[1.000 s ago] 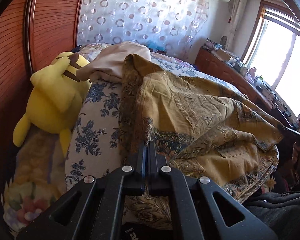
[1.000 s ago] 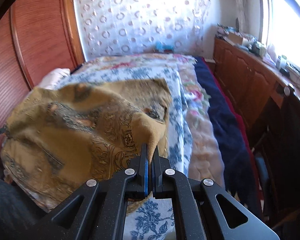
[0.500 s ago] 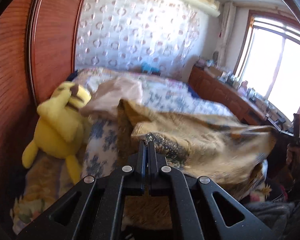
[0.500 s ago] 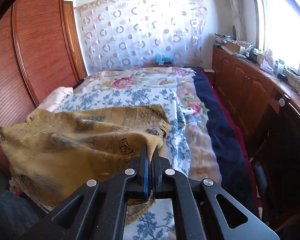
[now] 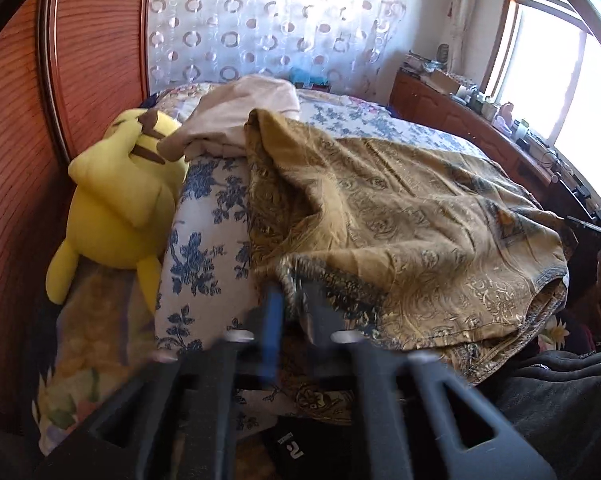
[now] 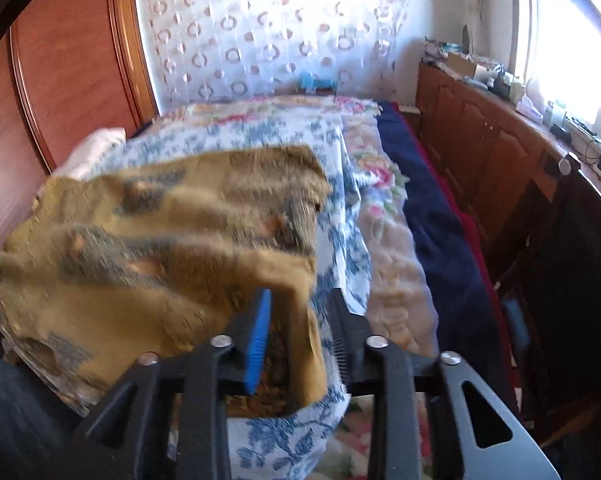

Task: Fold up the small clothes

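Left wrist view, far left of the left gripper [image 5: 294, 300]: yellow plush toy with brown ear tips [image 5: 120, 196] leaning on the reddish wooden wardrobe door [image 5: 16, 140]. Ahead and slightly left: crumpled pale pink garment [image 5: 244, 116] on the bed with the blue-floral white cover [image 5: 204, 248]. Directly ahead and spreading right: mustard-gold paisley-print cloth garment [image 5: 400, 224], lying bunched on the bed, one hem edge between the left gripper's fingers. Left gripper has just been opening; jaws apart, blurred, so probably the hem is released, not pinched.

Right wrist view: same garment [image 6: 160, 248] sits left of and ahead of the right gripper [image 6: 300, 300], with one corner hanging down between the fingers. Right gripper has also just been opening; jaws apart, cloth loose between the pads, not clamped. Right of this gripper: navy blanket strip [image 6: 428, 216] along the bed edge, then the wooden cabinet row [image 6: 492, 148] under the window.

Handling: thin, light, limp fabric; it sags and wrinkles, no stiffness, not fragile, slightly slippery look. Best taken at corners or hem edges, both grippers well apart along one edge, pulled taut before folding over.
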The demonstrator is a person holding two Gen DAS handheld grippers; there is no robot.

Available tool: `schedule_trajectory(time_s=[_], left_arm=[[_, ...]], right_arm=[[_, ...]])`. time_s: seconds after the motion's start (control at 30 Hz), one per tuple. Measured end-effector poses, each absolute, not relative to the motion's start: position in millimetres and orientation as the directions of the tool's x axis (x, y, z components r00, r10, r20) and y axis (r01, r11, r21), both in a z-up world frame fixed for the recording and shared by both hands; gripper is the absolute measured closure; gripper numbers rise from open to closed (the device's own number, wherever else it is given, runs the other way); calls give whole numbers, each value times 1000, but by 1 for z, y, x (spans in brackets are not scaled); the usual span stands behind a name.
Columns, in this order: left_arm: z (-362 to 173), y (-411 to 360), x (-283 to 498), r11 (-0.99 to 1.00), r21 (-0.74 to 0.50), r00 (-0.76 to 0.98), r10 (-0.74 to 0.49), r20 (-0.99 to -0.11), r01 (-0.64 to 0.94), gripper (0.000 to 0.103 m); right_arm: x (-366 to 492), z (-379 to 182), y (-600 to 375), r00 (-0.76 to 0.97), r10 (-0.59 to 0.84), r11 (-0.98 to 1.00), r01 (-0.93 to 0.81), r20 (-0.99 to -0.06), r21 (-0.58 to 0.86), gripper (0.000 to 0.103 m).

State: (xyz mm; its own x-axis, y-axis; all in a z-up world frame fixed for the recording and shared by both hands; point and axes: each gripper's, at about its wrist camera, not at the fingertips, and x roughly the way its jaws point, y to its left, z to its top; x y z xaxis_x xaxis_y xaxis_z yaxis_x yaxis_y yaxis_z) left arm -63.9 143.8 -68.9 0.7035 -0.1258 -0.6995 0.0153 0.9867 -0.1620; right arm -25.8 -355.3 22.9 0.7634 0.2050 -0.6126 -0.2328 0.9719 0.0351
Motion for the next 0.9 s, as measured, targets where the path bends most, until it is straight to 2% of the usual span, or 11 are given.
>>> schedule_trajectory(time_s=[0.07, 0.1, 0.17, 0.3, 0.37, 0.9], left_arm=[[-63, 144, -64, 983, -179, 721, -147, -678, 32, 47], [-62, 143, -64, 983, -182, 725, -148, -673, 32, 34], [-60, 143, -61, 984, -178, 736, -138, -662, 24, 29], [-63, 140, -53, 983, -183, 738, -128, -662, 7, 27], [-65, 137, -51, 984, -177, 738, -122, -664, 3, 27], [-76, 130, -39, 987, -157, 726, -76, -684, -44, 27]], right_arm=[[-29, 29, -351, 783, 207, 972, -233, -587, 31, 56], [-31, 31, -347, 790, 218, 970, -242, -573, 35, 55], [-42, 30, -341, 795, 248, 963, -267, -554, 48, 51], [-40, 22, -313, 778, 296, 944, -327, -554, 46, 41], [-33, 14, -297, 765, 311, 936, -349, -565, 43, 40], [5, -44, -218, 684, 326, 896, -443, -653, -16, 40]])
